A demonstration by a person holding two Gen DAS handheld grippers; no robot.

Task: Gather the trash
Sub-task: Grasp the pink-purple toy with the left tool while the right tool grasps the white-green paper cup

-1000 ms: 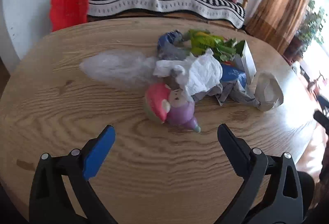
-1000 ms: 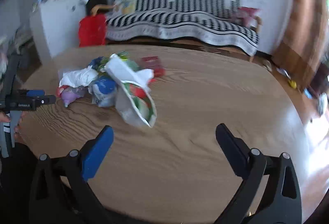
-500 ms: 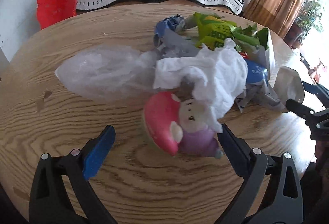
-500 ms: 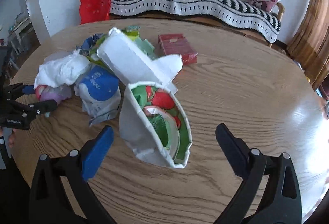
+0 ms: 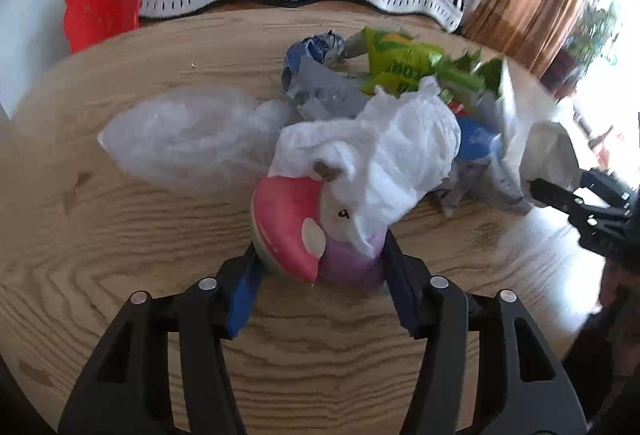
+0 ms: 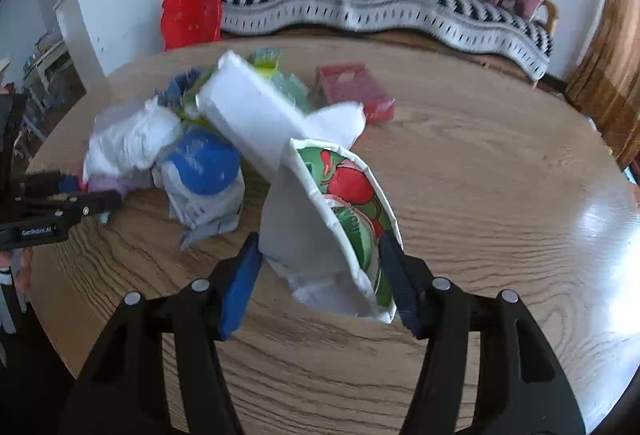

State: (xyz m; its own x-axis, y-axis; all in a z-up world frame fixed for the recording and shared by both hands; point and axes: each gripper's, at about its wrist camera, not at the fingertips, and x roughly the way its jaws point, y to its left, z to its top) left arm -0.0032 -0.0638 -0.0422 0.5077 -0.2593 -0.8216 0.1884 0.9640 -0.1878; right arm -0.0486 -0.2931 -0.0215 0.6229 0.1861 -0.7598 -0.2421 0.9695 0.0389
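Observation:
A heap of trash lies on the round wooden table [image 5: 120, 235]. In the left wrist view my left gripper [image 5: 320, 255] is shut on a pink and purple plush toy [image 5: 304, 231], partly draped by a crumpled white tissue [image 5: 384, 151]. A clear plastic bag [image 5: 188, 139] lies to its left, green wrappers [image 5: 404, 67] behind. In the right wrist view my right gripper [image 6: 320, 247] is shut on a white carton with a tomato print [image 6: 332, 211]. The left gripper also shows there at the left edge [image 6: 72, 203].
A red flat box [image 6: 356, 91] lies on the table [image 6: 480, 195] behind the carton. A blue-and-white packet [image 6: 204, 171] sits in the heap. A striped sofa [image 6: 380, 3], a red bag [image 6: 192, 15] and a white cabinet [image 6: 120, 7] stand beyond the far edge.
Both grippers moved forward into the heap and closed. The left one closed on the plush toy, the right one on the tomato-print carton.

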